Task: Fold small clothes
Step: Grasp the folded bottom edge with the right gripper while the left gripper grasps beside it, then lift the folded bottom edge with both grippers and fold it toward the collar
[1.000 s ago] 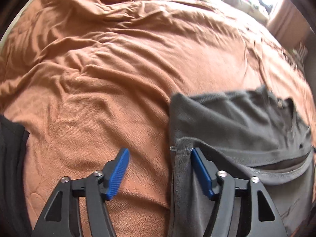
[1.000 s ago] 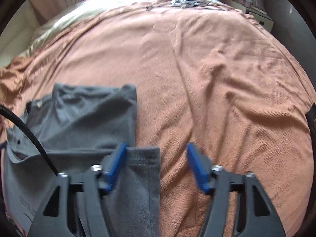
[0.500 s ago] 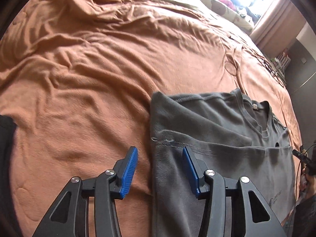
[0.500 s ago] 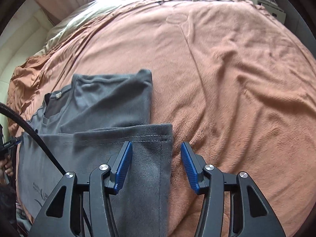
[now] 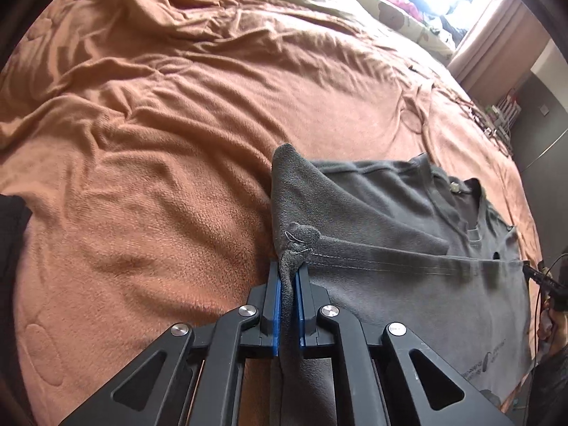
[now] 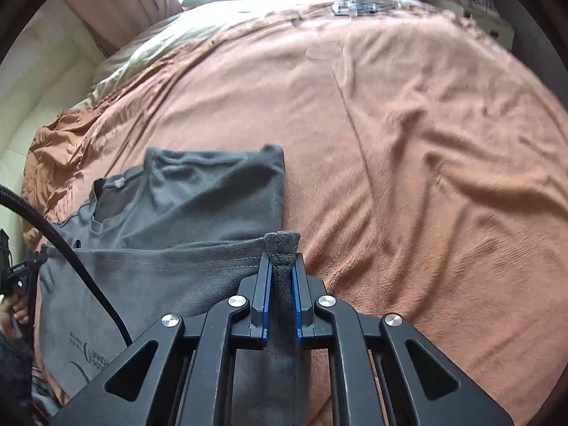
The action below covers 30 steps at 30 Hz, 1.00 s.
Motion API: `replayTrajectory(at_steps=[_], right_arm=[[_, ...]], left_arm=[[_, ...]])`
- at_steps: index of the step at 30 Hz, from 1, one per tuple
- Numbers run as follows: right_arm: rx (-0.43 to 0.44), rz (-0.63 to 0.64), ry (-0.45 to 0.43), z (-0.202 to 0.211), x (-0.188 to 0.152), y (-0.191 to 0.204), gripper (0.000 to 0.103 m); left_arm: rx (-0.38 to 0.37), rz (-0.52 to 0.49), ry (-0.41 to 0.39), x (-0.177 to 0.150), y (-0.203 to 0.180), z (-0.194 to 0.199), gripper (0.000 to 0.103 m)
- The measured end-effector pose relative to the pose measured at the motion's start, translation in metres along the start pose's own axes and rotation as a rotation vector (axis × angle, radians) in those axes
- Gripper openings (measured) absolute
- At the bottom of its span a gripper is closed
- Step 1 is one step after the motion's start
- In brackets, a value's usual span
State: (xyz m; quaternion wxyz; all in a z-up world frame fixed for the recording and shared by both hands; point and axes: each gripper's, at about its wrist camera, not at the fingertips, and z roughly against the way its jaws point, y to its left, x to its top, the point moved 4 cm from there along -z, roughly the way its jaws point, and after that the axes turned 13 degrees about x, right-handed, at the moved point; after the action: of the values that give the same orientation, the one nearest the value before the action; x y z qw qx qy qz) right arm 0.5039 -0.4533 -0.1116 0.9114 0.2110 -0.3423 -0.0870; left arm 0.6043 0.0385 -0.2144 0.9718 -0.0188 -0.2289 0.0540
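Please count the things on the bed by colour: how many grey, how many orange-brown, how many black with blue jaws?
Grey: 1, the grey T-shirt
Orange-brown: 1, the blanket
Black with blue jaws: 2, the left gripper and the right gripper
Total: 4

left gripper (image 5: 290,284): black frame | blue fingers (image 5: 275,305) | silver screws (image 5: 247,310)

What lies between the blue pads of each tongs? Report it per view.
Left wrist view: the left tongs pinch a bunched corner of the gray shirt. Right wrist view: the right tongs pinch its other hem corner.
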Motion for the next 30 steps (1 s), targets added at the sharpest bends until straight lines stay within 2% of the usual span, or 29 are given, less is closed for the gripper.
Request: replayTrajectory(at_steps=[2, 4, 11, 18, 23, 30], right_arm=[[-0.013, 0.017, -0.027, 0.012, 0.002, 0.007, 0.006], [-0.014, 0.026, -0.041, 0.02, 0.002, 0.013, 0.006], [-0.024, 0.037, -0.115, 0.052, 0.008, 0.029, 0.005], [-0.04, 0.065, -0.177, 0.074, 0.033, 0.046, 0.005], [-0.07, 0.078, -0.177, 0.061, 0.052, 0.049, 0.005], [-0.113, 0.076, -0.138, 0.019, 0.083, 0.039, 0.005]], left_arm=[[0.008, -0.01, -0.013, 0.001, -0.001, 0.008, 0.006], [0.051, -0.023, -0.027, 0.001, -0.001, 0.018, 0.004], [0.069, -0.033, -0.087, 0.013, -0.002, 0.055, 0.004], [0.087, 0.006, -0.187, 0.048, 0.0, 0.092, 0.003], [0.097, 0.009, -0.207, 0.074, -0.005, 0.093, 0.004], [0.118, 0.026, -0.205, 0.104, -0.012, 0.065, 0.004]])
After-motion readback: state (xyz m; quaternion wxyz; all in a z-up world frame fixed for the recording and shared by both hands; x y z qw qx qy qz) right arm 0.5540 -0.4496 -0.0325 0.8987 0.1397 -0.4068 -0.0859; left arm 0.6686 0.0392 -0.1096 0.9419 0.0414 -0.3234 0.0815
